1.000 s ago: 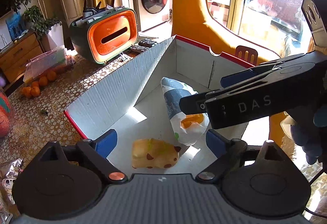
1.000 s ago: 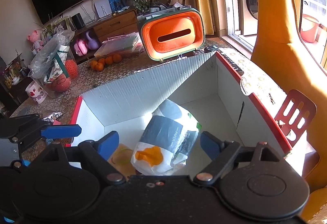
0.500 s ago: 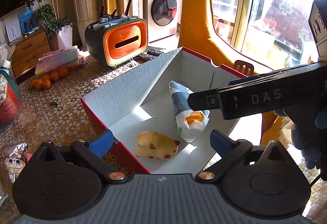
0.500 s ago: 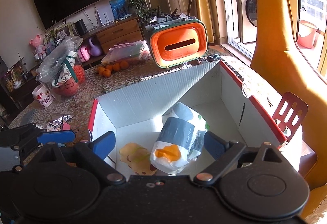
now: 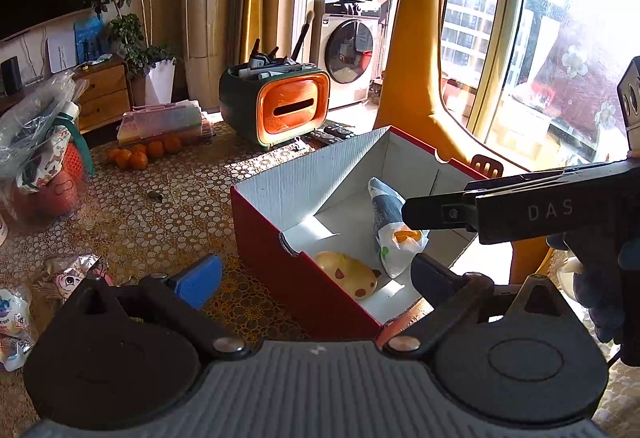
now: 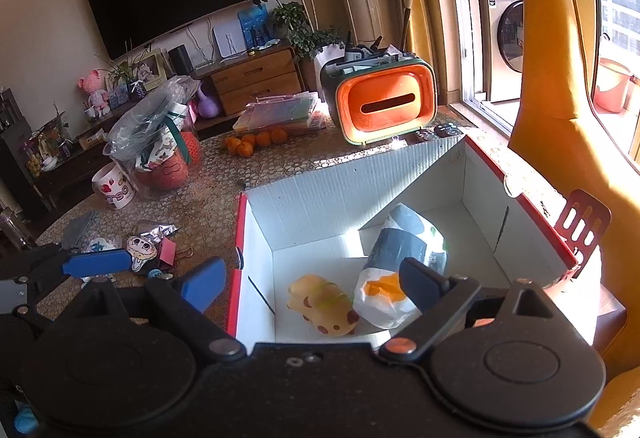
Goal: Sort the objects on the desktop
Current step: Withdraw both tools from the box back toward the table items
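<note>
Judging from the layout, the step in hand was the fetching of the next loose item, since the red cardboard box with the white corrugated inside (image 6: 404,194) already held two things and clutter was left on the patterned lace-covered worktop (image 5: 132,222). Both tools were carried empty: the left gripper (image 5: 316,278) had its blue-padded fingers (image 5: 198,280) spread wide with nothing between them, and the right gripper (image 6: 316,284) was likewise released, nothing being held.

The step would be done well if one gripper were swung clear of the box wall first — the red rim (image 5: 304,278) stood close under both — and then brought down over the crinkled foil snack packets printed with cartoon faces (image 6: 146,242), which lay left of the box. A single packet should be singled out, and the fingers set across its narrow side, not along its length.

Inside the box, the white and dark-blue paper pack with an orange mark (image 6: 400,266) lay flat on the floor — its long axis ran from the near side toward the far corner, orange end nearest the cameras. Just beside it, possibly touching, the yellow squishy toy with brown spots (image 6: 324,304) lay with its long axis roughly crosswise to the pack.
</note>
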